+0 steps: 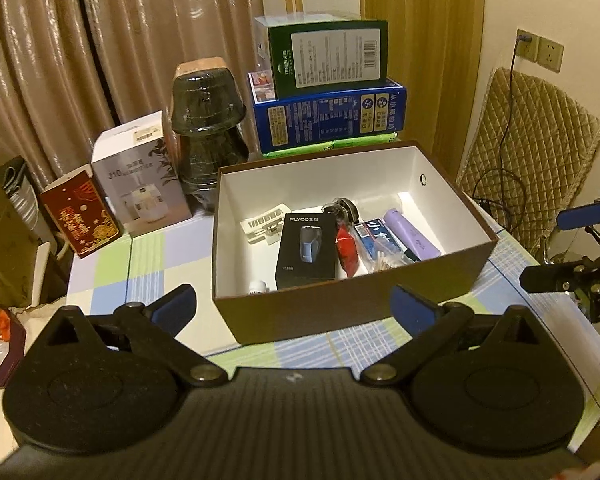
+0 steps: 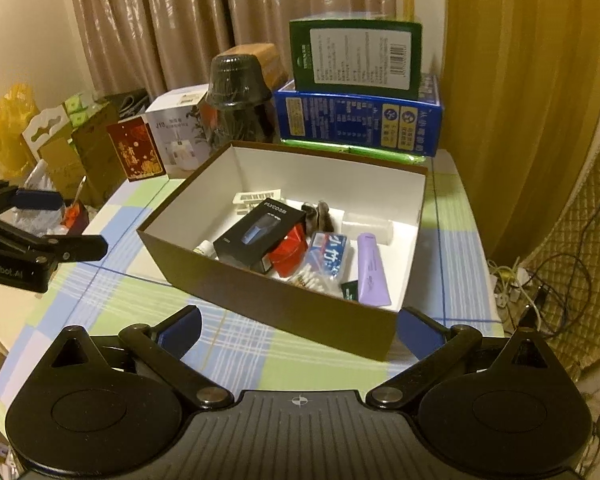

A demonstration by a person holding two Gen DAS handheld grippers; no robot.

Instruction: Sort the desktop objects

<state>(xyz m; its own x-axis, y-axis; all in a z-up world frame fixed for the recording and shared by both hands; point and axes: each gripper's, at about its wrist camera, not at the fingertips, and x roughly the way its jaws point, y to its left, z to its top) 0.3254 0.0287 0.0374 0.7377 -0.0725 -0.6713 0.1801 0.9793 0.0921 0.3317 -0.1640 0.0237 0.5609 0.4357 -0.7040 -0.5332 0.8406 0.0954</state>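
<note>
**Op:** Grippers first: my left gripper [image 1: 294, 306] and right gripper [image 2: 300, 326] both have jaws spread wide, holding nothing, hanging just short of the brown storage box [image 1: 340, 312] on the checked tablecloth [image 2: 112, 300].

**Obs:** And the desktop objects?

**Op:** Already inside it: FLYCO shaver box [image 1: 306, 250], purple tube [image 1: 410, 234], red pouch [image 1: 347, 251], blue tissue pack [image 2: 330, 254], cotton swabs [image 2: 312, 278], white plastic tray [image 1: 262, 226]. I'd judge they're packed flat so everything fits below the rim

**Obs:** Anything left out?

**Op:** I see nothing loose; the stacked cartons [image 2: 360, 92] behind look like background
</note>
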